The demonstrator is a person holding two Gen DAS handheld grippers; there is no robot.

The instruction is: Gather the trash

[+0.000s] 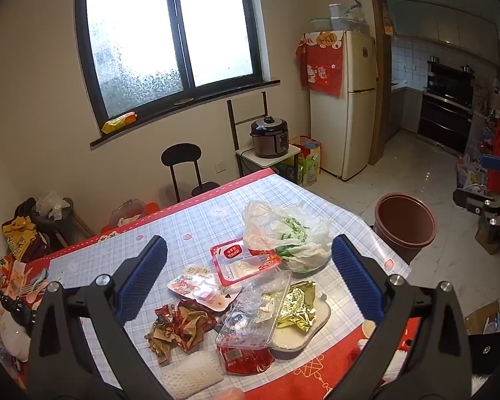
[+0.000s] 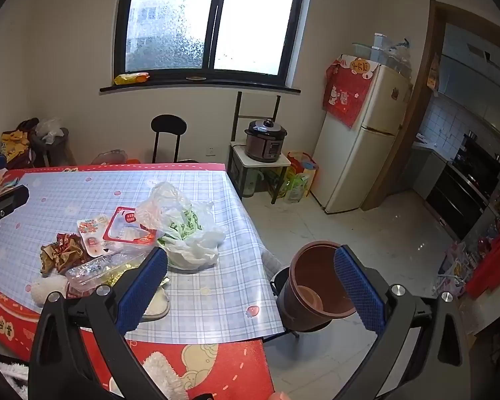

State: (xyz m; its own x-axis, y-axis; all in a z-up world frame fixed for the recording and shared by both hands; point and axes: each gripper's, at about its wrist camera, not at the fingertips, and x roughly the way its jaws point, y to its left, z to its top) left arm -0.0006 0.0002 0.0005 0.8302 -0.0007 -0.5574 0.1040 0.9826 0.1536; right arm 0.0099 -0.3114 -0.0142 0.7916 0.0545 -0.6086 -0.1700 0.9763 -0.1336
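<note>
While the trash is lying heaped on the plaid surface (image 1: pixel 196 213), both grippers are hovering over it with jaws standing wide and holding nothing.

Between the jaws of the left gripper (image 1: pixel 248 278): a clear plastic clamshell (image 1: pixel 255 313) is resting on a gold foil wrapper (image 1: pixel 298 305) and a pale tray (image 1: pixel 303 331); a red-rimmed packet (image 1: pixel 241 261) is lying just beyond it; a white plastic bag with green print (image 1: pixel 286 233) is sitting furthest out, toward the right jaw. Toward the left jaw: a white-and-red wrapper (image 1: pixel 196 286) and a crumpled red-brown wrapper (image 1: pixel 180 328) are lying side by side. A red sachet (image 1: pixel 245 360) is peeking out from under the clamshell, nearest the camera.

Right gripper (image 2: pixel 250 288): its left jaw is overlapping the near edge of the heap, its right jaw is overlapping the rim of a brown bin (image 2: pixel 311 285), which is standing on the floor just past the surface's corner. The bag is lying just beyond its left jaw.

Beyond both: a black chair (image 2: pixel 168 133), a pressure cooker (image 2: pixel 266 140) and a cream fridge (image 2: pixel 363 143) are standing along the wall.
</note>
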